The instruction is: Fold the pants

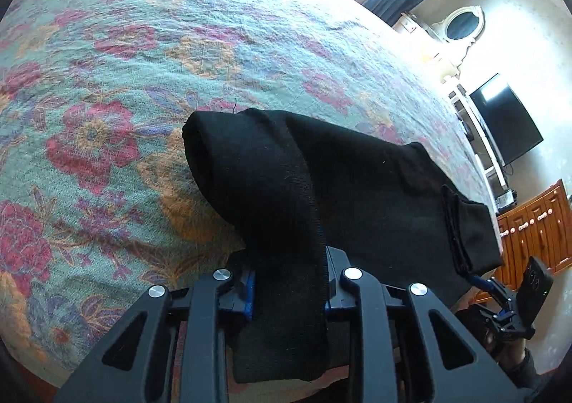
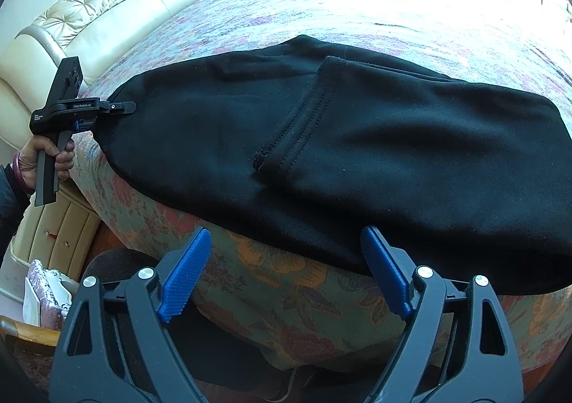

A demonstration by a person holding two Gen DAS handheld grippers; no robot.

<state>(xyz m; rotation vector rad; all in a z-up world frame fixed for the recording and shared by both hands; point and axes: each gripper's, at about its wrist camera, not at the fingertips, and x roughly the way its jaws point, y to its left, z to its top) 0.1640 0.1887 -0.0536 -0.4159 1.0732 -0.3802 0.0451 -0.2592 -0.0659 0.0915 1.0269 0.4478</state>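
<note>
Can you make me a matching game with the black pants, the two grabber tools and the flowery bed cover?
Things:
1. black fabric pants
2. left gripper
3. right gripper
4. floral woven bedspread

States:
A. jaws wide open, nothing between them
B. spread flat, covering the bed
C. pinched shut on a fold of black cloth
D. lying across the bed's near edge

Pairs: 1-D, 2-C, 3-A, 4-B
</note>
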